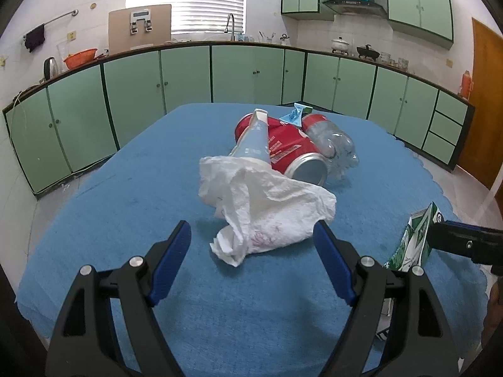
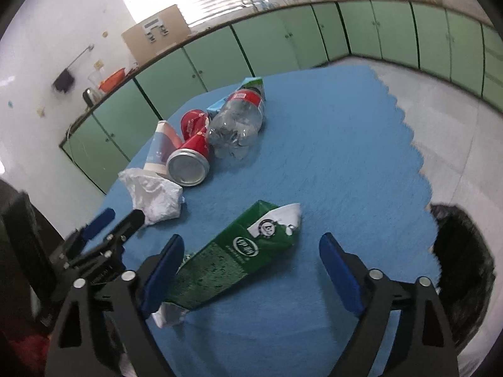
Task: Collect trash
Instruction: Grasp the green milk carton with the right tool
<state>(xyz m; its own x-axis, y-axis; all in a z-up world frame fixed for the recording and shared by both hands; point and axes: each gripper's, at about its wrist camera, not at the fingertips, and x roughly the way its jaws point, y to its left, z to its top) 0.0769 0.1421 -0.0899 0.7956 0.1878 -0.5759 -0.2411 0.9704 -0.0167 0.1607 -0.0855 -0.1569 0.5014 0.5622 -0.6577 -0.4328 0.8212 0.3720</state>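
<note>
A crumpled white tissue point(image 1: 267, 213) lies on the blue tablecloth point(image 1: 125, 188), its near end between the fingertips of my left gripper point(image 1: 251, 232), which is open; the pads do not press it. A flattened green carton point(image 2: 235, 257) lies between the wide-open jaws of my right gripper point(image 2: 251, 245), close against the left finger point(image 2: 166, 267) and well apart from the right one. Behind the tissue lie a paper cup point(image 1: 254, 138), a red can point(image 1: 292, 154) and a clear plastic bottle point(image 1: 333, 141), all on their sides.
A small blue-and-green carton point(image 1: 294, 114) sits behind the bottle. A dark bag or bin point(image 2: 462, 270) stands off the table's right edge. Green cabinets point(image 1: 188, 75) line the far walls. The cloth's scalloped edge point(image 2: 415, 144) runs along the right.
</note>
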